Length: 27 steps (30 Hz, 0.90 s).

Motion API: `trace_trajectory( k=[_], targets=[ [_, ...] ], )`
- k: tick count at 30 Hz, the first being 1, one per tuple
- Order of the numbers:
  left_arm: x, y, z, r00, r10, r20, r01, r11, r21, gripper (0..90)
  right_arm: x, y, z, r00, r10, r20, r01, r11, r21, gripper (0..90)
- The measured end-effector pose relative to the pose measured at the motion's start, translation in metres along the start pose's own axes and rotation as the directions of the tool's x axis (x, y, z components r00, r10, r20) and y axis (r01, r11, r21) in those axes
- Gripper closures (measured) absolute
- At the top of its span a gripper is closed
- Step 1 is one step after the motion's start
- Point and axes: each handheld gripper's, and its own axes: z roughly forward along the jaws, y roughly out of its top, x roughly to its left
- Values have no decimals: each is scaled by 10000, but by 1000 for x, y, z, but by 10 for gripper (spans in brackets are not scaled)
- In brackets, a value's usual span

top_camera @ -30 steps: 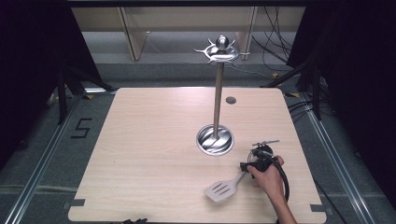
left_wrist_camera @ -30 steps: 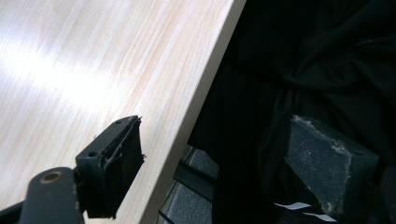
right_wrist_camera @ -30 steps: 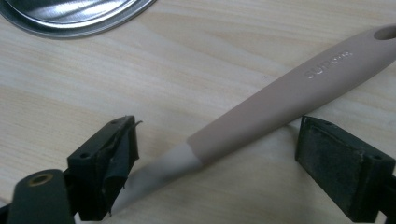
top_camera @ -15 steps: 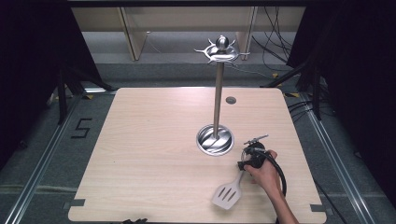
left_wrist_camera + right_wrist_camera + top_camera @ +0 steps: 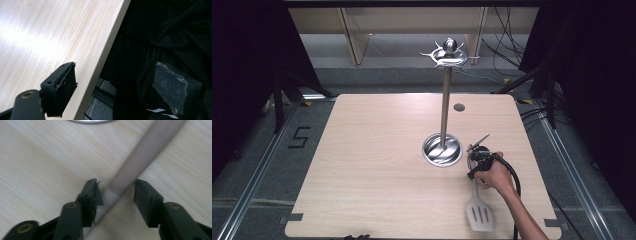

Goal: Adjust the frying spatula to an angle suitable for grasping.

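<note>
A spatula [image 5: 479, 214] with a grey handle lies on the wooden table [image 5: 362, 160], its slotted head near the front edge. My right gripper [image 5: 473, 170], held in a hand, stands over the handle just right of the stand's base. In the right gripper view the handle [image 5: 147, 152] runs slantwise between the jaws of the gripper [image 5: 117, 192]; they have just been closing, the left pad [image 5: 96, 195] is at the handle and a thin gap remains at the right one. My left gripper [image 5: 115, 80] is open at the table's edge [image 5: 105, 57] with nothing between its fingers.
A tall metal utensil stand [image 5: 445, 100] rises from a round steel base [image 5: 442, 149] at the table's middle right, with bare hooks at its top [image 5: 450, 54]. The base's rim [image 5: 87, 121] lies just beyond the right jaws. A small round hole [image 5: 459, 107] sits farther back.
The spatula has swung round on the table, its head going from left of the hand to straight below it. The right hand has shifted slightly toward the stand's base.
</note>
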Motion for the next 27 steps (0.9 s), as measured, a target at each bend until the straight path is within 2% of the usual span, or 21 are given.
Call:
trace_trajectory(
  k=[1,2,3,4,5,6,7,10,12,13,14,16,19,20,21,22,23,25,26,27],
  targets=[
    [-1,0,0,9999,-75,-68,75,9999,-72,179,0,0,1,9998,159,-87,-159,9999,-49,607],
    [-1,0,0,9999,-126,-59,125,9998,-137,179,-3,0,0,9997,-3,-242,2,10000,-28,618],
    [0,0,0,10000,-18,-85,18,10000,-4,179,-6,0,-2,9994,-78,-323,82,9999,135,628],
    [0,0,0,10000,2,98,-2,10000,-6,179,-6,0,-2,9991,-23,-415,33,9997,251,636],
    [0,0,0,10000,19,88,-19,10000,3,179,-5,1,-3,9990,315,-303,-296,9977,604,643],
    [0,0,0,9999,27,102,-27,10000,3,179,-9,0,-2,9988,-125,-484,137,9996,242,649],
    [-1,0,1,10000,22,93,-22,10000,2,179,-10,1,-2,9983,-123,-568,145,9992,384,657],
    [-1,0,1,10000,-13,-60,13,10000,13,179,-12,2,-3,9980,-167,-607,206,9978,631,676],
    [-2,0,1,9999,-142,-10,142,9998,-107,179,-14,3,-3,9979,-196,-618,241,9970,737,689],
    [-1,0,1,10000,0,20,0,10000,9,179,-16,4,-4,9975,-284,-642,344,9949,947,695],
    [-1,0,1,9999,46,140,-46,10000,4,179,-16,5,-3,9979,-148,-626,210,9948,996,701],
    [0,0,1,9999,92,92,-92,10000,28,180,-20,6,-4,9973,-385,-618,452,9929,1102,712],
    [-2,0,2,9998,-64,173,65,9999,-100,180,-19,7,-3,9983,-50,-575,121,9924,1226,717],
    [-2,0,2,9999,-34,169,36,10000,-80,180,-21,8,-2,9979,-83,-635,159,9927,1196,719],
    [-1,0,1,9999,97,103,-97,10000,22,180,-24,8,-2,9971,-381,-665,463,9908,1268,720],
    [-1,0,1,9999,107,104,-107,9999,16,180,-22,10,-3,9978,1,-666,94,9898,1421,721],
    [-1,0,1,9999,87,107,-87,10000,-10,180,-23,10,-1,9979,-78,-637,165,9905,1367,722],
    [-1,0,1,9999,98,103,-98,10000,-5,180,-20,14,-1,9985,116,-539,-26,9865,1637,723],
    [-1,0,1,9999,107,107,-107,9999,-9,180,-21,15,-1,9985,-76,-542,170,9844,1749,724],
    [-1,1,1,9999,106,113,-106,9999,-10,180,-19,16,0,9989,-32,-465,113,9847,1740,725]
  ],
)
